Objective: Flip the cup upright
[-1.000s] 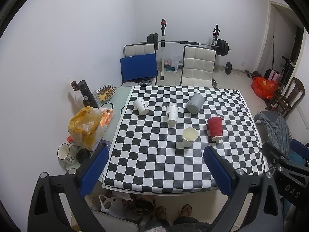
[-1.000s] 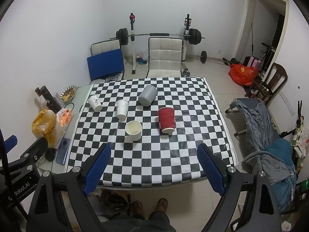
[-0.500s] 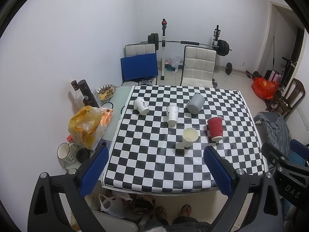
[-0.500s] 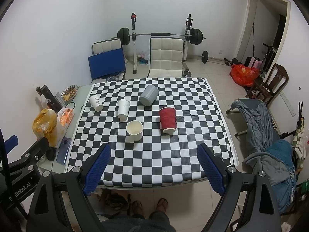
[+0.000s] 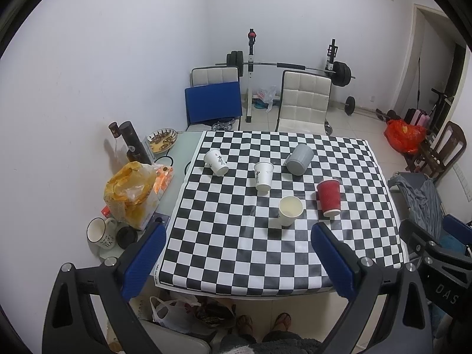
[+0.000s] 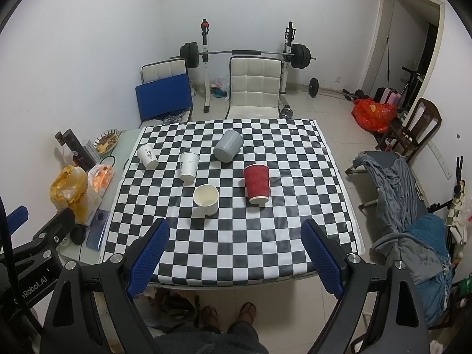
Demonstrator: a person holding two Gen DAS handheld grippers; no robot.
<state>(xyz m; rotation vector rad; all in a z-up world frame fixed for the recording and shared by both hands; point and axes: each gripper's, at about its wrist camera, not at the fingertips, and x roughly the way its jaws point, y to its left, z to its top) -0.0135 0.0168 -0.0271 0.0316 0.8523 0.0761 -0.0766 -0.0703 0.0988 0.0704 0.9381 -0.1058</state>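
Nothing has moved since the earlier frames: both claws hang above the near edge of the checkered worktop (image 6: 236, 253), left claw (image 5: 239, 247) and right claw (image 6: 236, 242) each spread wide and holding nothing. Red cup (image 6: 257, 183) lies tipped on its side right of centre, just beside the upright cream cup (image 6: 206, 199). Grey cup (image 6: 228, 145) and two white cups (image 6: 188, 165) (image 6: 147, 156) also lie or lean further back.

Black-and-white checkered tablecloth (image 6: 236, 236); red ribbed paper cup (image 6: 257, 183); grey cup (image 6: 228, 145); three white paper cups; blue gripper pads (image 6: 149, 253).
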